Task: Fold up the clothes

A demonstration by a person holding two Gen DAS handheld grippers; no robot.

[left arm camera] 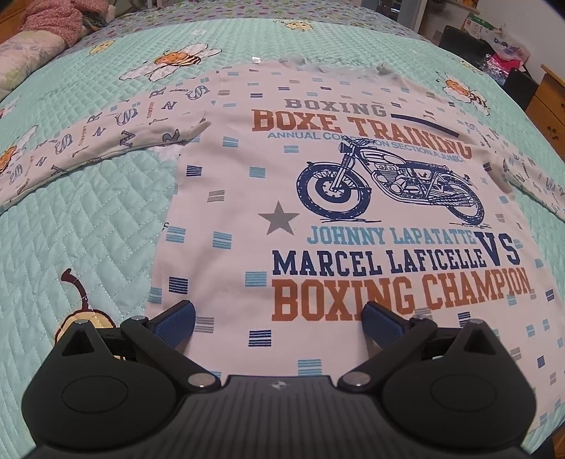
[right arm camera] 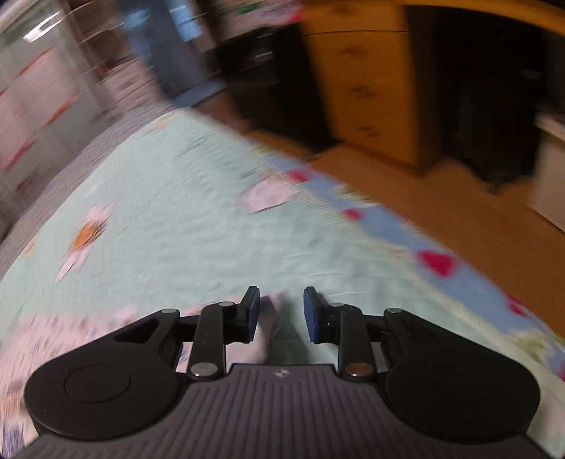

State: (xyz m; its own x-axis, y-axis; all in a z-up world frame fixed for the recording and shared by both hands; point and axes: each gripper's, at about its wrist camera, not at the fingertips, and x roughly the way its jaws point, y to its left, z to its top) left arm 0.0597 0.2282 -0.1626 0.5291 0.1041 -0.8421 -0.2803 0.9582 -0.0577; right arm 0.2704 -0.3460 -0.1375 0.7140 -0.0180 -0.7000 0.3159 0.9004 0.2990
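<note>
A white long-sleeved shirt (left arm camera: 317, 197) with a blue motorbike print and orange lettering lies flat, front up, on the bed. Its left sleeve (left arm camera: 95, 141) stretches out to the left, its right sleeve (left arm camera: 529, 176) to the right. My left gripper (left arm camera: 279, 317) hovers wide open over the shirt's lower hem, nothing between its blue pads (left arm camera: 178, 319). The right wrist view is blurred by motion. There my right gripper (right arm camera: 280, 314) is partly open near the bed's edge, with a bit of white cloth (right arm camera: 263, 332) beside its left finger; no grip shows.
The mint quilted bedspread (left arm camera: 88, 226) with bee and flower patches covers the bed. Pillows and pink bedding (left arm camera: 49, 24) lie at the far left. A wooden chest of drawers (right arm camera: 370, 84) and brown floor (right arm camera: 459, 212) lie beyond the bed's right edge.
</note>
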